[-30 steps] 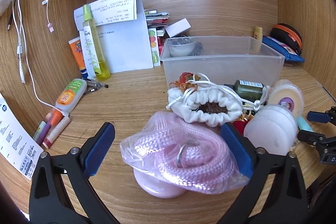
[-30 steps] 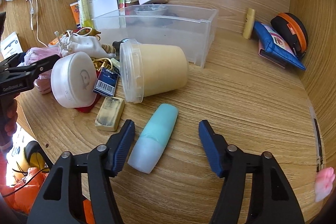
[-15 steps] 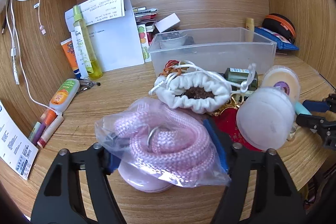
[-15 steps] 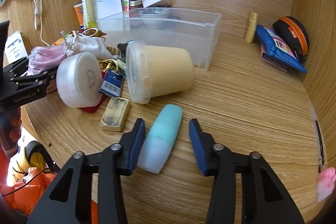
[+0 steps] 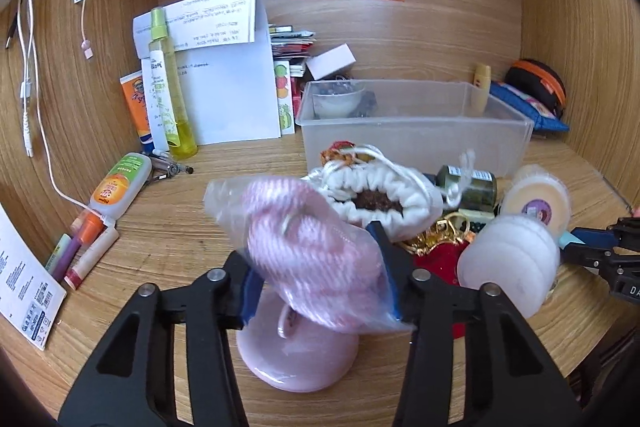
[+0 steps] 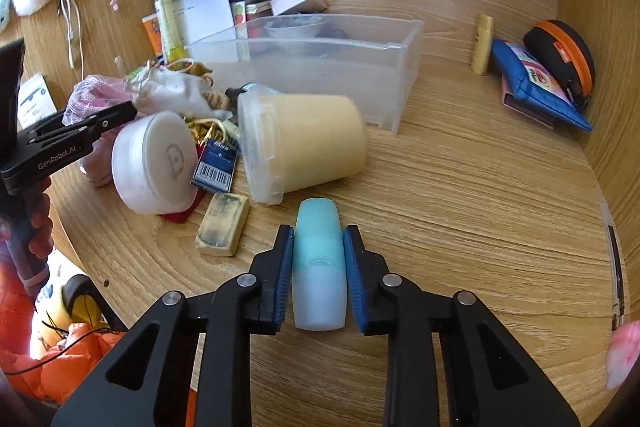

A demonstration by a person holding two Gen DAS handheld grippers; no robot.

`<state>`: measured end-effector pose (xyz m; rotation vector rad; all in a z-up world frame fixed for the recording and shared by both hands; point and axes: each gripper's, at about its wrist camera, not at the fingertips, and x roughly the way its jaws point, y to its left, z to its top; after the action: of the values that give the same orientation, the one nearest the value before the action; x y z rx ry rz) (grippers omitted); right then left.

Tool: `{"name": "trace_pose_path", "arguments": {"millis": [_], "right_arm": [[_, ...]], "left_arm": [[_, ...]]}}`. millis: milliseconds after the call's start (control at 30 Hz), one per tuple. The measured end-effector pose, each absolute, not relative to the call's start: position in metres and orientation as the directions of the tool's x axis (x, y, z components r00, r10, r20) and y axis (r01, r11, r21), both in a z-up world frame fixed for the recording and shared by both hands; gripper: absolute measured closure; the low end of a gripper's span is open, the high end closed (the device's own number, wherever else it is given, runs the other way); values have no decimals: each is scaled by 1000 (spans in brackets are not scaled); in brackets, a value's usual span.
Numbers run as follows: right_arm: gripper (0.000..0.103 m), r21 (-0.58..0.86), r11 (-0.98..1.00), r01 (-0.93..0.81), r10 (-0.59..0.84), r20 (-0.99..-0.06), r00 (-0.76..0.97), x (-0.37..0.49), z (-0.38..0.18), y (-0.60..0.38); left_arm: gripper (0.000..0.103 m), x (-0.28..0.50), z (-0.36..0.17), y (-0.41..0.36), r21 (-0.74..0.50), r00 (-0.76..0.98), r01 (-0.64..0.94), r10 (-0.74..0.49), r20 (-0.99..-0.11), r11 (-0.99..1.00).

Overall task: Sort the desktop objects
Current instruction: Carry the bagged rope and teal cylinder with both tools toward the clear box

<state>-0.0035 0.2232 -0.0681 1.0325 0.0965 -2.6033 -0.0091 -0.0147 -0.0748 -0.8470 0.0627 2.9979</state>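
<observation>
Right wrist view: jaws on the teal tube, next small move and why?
Probably a short straight lift. The right gripper has just been closing, and its blue pads now press both sides of the teal and frosted plastic tube lying on the wooden desk. The clear plastic bin stands open behind it.

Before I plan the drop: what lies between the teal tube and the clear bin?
In the right wrist view, a tipped cream tub lies between teal tube and clear bin.

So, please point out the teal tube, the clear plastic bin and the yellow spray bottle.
teal tube (image 6: 319,259): right wrist view, middle of its body between the pads.
clear plastic bin (image 5: 416,143): left wrist view, its front wall.
yellow spray bottle (image 5: 173,95): left wrist view, mid body.
</observation>
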Motion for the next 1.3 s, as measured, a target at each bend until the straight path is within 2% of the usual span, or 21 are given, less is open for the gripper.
{"name": "trace_pose_path", "arguments": {"millis": [67,133,933,1300], "right_arm": [[80,61,-943,327,-282,-668,-689,-2,-63,227],[80,59,-944,323,-282,-653,-703,0,-56,231],[80,34,-956,290,-259,-561,-786,-6,0,252],[80,5,-947,322,-275,-534,-799,-28,24,239]], "left_arm": [[65,-9,-72,-21,-12,-845,-47,46,-533,-999],[65,-8,-69,-26,-33,-843,-54,63,-535,-998],[68,-3,-28,-41,-61,-879,-49,72,-472,-997],[68,-16,-4,-31,-57,-890,-109,123,-439,-992]]}}
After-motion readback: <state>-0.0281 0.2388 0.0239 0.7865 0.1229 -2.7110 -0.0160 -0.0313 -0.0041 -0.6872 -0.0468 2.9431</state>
